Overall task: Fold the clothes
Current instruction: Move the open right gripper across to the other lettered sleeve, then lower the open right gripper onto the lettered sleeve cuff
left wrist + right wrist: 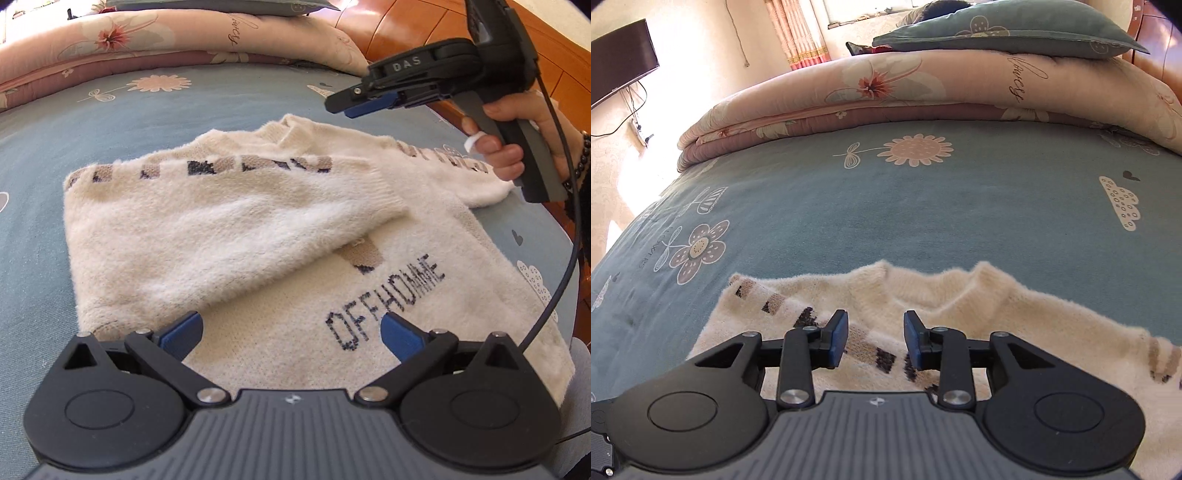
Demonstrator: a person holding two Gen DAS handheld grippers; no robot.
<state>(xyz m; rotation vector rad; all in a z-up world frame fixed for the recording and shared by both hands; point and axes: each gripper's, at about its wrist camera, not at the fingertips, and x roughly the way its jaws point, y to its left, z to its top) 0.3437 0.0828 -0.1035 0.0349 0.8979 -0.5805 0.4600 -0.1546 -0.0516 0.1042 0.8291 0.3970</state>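
Two black handheld grippers with blue finger pads work over one garment. The left gripper [291,334], at the bottom of its frame, is spread wide and holds nothing. The right gripper [875,339], low in its own view, is parted narrowly, also empty; a hand [517,136] grips its handle at upper right. One fluffy cream knitted sweater [240,240] lettered "OFFHOMME" lies mid-frame, one sleeve folded across its front, on a blue flower-printed bedsheet [923,206].

L wrist: low over sweater [258,229] | R wrist: toward pillows [1015,29] | shared: sweater, bed
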